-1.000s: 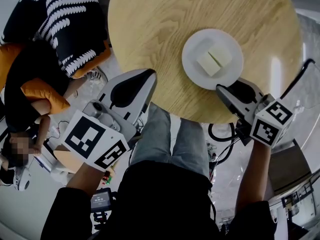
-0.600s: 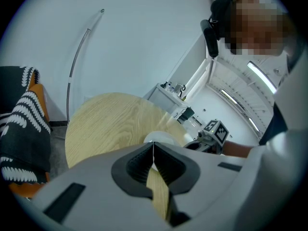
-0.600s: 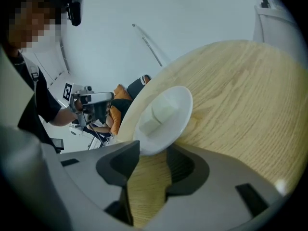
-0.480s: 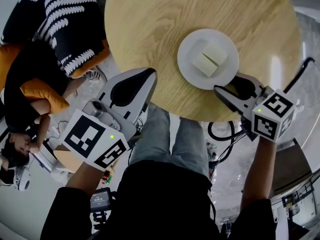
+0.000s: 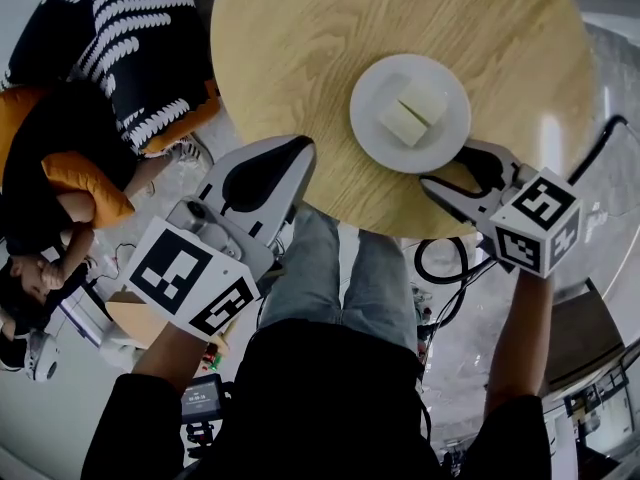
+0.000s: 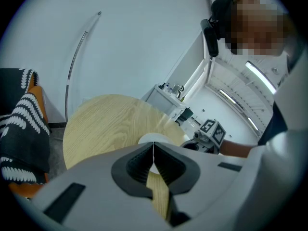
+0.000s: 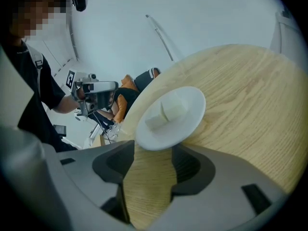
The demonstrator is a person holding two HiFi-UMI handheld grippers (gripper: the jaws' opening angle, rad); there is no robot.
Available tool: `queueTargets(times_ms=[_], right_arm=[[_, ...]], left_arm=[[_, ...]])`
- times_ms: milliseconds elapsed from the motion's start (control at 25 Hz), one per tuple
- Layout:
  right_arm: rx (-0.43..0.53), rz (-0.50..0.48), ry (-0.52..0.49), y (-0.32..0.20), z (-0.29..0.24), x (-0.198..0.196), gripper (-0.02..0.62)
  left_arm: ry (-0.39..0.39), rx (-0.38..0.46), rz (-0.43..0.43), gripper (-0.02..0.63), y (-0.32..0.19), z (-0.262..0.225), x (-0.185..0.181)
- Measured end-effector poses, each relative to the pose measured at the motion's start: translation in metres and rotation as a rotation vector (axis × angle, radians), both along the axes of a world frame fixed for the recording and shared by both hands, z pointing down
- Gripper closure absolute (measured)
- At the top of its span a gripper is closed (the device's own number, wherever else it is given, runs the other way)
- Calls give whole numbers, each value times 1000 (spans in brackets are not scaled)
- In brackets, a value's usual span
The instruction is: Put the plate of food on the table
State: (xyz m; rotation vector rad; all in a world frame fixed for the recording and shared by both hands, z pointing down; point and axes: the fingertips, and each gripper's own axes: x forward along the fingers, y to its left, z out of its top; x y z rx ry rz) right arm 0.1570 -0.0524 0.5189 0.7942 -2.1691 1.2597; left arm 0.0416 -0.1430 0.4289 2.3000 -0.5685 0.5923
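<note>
A white plate carrying two pale blocks of food rests flat on the round wooden table, near its front right edge. My right gripper sits just behind the plate's near rim with its jaws opening. In the right gripper view the plate lies just past the jaw tips of that gripper, and the pads do not press on it. My left gripper hovers off the table's front left edge, shut on nothing. Past its closed jaws, the left gripper view shows a sliver of the plate.
An orange chair with a black-and-white patterned cushion stands left of the table, and a person is at the far left. Black cables lie on the floor under the table's edge. My legs are directly below the front rim.
The right gripper's jaws have spread apart and let go of the plate's rim, drawing back slightly. The plate stays on the table. The left gripper has not moved.
</note>
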Motion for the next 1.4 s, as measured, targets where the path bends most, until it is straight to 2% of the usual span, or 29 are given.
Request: queueTargets(times_ms=[120, 280, 400, 720, 1040, 1400], right_arm=[[15, -39, 47, 0, 0, 0, 359], [47, -117, 162, 4, 7, -1, 360], [56, -137, 214, 8, 9, -4, 360], [73, -40, 218, 4, 5, -1, 370], [56, 26, 280, 10, 12, 11, 420], [35, 78, 321, 9, 8, 18, 434]], left_arm=[[3, 9, -5, 595, 1, -5, -1], [6, 19, -6, 595, 6, -9, -1], [8, 27, -6, 595, 12, -12, -3], [9, 29, -2, 594, 18, -16, -3], [21, 41, 15, 595, 25, -21, 5], [38, 67, 17, 595, 27, -41, 16]])
